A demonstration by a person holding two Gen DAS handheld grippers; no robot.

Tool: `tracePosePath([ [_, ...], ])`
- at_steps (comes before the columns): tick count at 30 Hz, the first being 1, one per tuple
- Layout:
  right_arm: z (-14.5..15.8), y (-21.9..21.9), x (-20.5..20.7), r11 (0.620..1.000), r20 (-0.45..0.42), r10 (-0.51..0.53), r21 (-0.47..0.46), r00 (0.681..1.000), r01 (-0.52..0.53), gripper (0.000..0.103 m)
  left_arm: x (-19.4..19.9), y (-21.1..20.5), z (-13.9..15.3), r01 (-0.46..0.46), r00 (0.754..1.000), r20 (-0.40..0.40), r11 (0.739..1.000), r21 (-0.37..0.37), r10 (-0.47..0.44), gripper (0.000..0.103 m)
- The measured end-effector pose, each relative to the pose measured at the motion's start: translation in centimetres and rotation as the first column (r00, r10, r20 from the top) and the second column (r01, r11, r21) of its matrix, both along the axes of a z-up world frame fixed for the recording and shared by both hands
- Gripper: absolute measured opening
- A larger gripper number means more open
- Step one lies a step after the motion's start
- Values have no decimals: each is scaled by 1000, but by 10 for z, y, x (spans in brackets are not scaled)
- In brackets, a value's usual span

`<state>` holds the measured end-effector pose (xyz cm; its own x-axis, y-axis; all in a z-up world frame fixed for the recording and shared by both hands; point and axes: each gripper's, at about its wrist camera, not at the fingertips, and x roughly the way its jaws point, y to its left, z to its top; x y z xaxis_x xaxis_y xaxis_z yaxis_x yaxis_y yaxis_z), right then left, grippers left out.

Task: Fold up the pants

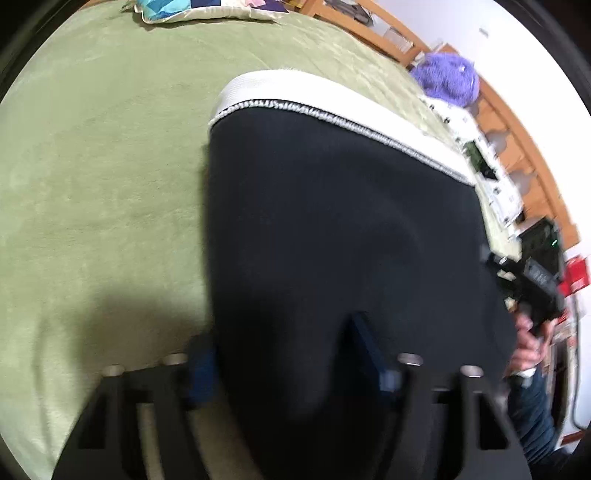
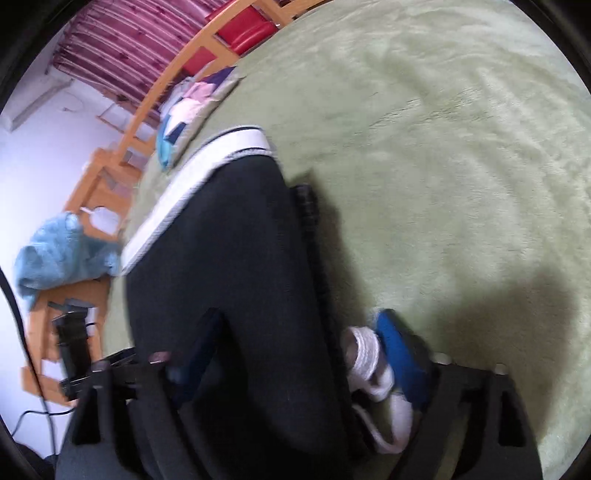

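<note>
Nearest, the left gripper [image 1: 291,354] has dark fabric bunched between its blue pads, apparently pinched (blur forbids certainty); the right gripper [image 2: 295,354] likewise straddles cloth and a white drawstring [image 2: 364,354], jaws about half spread, grip not confirmed. One pair of pants [image 1: 332,221] lies on the green bedspread [image 1: 92,166], seemingly doubled lengthwise, white waistband [image 1: 295,88] at the far end. Judged partway: crosswise folds remain. Beyond: one patchwork pillow [image 1: 207,9], one purple bundle [image 1: 447,79].

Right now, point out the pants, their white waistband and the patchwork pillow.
pants [image 1: 332,229], left wrist view, middle of the dark fabric.
white waistband [image 1: 295,90], left wrist view, its flat white strip.
patchwork pillow [image 1: 192,9], left wrist view, its patterned face.
</note>
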<state>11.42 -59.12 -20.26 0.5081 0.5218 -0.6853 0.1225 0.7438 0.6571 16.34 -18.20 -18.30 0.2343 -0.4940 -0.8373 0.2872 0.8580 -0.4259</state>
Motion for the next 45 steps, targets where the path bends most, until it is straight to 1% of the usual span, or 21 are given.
tracePosePath([
  [1,1,2,0,1000,-3,4,-16,1000,-4,59,1,0,2,-6,1000,-6,1000,-27,5,33],
  [2,2,3,-1,1000,2,6,-28,1000,-6,57,2,0,6,-7,1000,2,999,-37,7,21],
  [4,8,4,-4,999,5,-8,-47,1000,8,52,1,0,15,5,1000,24,999,-38,-4,13],
  [8,32,14,-13,992,47,-53,-108,998,58,34,0,15,36,0,1000,29,996,-88,3,11],
  [10,52,32,-17,979,81,-51,-195,995,66,30,0,24,46,0,999,35,995,-98,3,11],
  [11,61,39,-20,975,94,-60,-207,994,78,24,0,29,51,3,999,39,996,-94,1,11],
  [13,78,53,-24,985,136,-54,-157,989,75,22,-1,41,60,7,999,54,997,-81,-3,11],
  [15,89,76,-23,981,144,-39,-182,989,65,22,1,61,68,-19,997,70,998,-62,23,11],
  [19,83,122,-10,992,130,7,-123,991,9,21,7,116,84,-82,992,90,996,-45,85,11],
  [25,77,205,19,994,148,100,-46,984,-94,21,17,201,104,-153,978,151,986,69,141,11],
  [28,71,249,38,989,153,149,-18,977,-148,21,25,241,98,-197,973,142,976,89,183,11],
  [30,66,270,50,985,153,170,-9,973,-171,21,30,258,87,-211,972,118,975,70,202,11],
  [32,65,278,57,985,153,172,-34,973,-169,21,34,260,72,-196,978,86,979,59,190,14],
  [34,62,277,62,983,138,173,-85,975,-162,23,35,248,59,-176,983,79,979,102,169,20],
  [35,56,273,65,982,115,171,-101,979,-159,25,34,241,52,-170,984,78,976,139,161,26],
  [36,46,270,68,981,71,168,-113,983,-159,27,31,235,48,-175,983,83,970,168,163,27],
  [38,35,263,65,981,30,150,-125,988,-146,43,24,228,44,-179,982,97,963,203,162,38],
  [39,35,262,61,979,23,140,-153,990,-135,48,19,226,45,-182,981,103,960,214,163,40],
  [40,39,261,58,975,18,138,-176,990,-133,54,13,226,48,-191,979,113,958,216,170,41],
  [43,68,262,38,957,53,111,-276,992,-92,53,-11,237,61,-212,972,146,954,213,184,46],
  [45,86,267,18,940,96,151,-322,984,-113,53,-29,240,74,-223,967,171,955,197,191,50],
])
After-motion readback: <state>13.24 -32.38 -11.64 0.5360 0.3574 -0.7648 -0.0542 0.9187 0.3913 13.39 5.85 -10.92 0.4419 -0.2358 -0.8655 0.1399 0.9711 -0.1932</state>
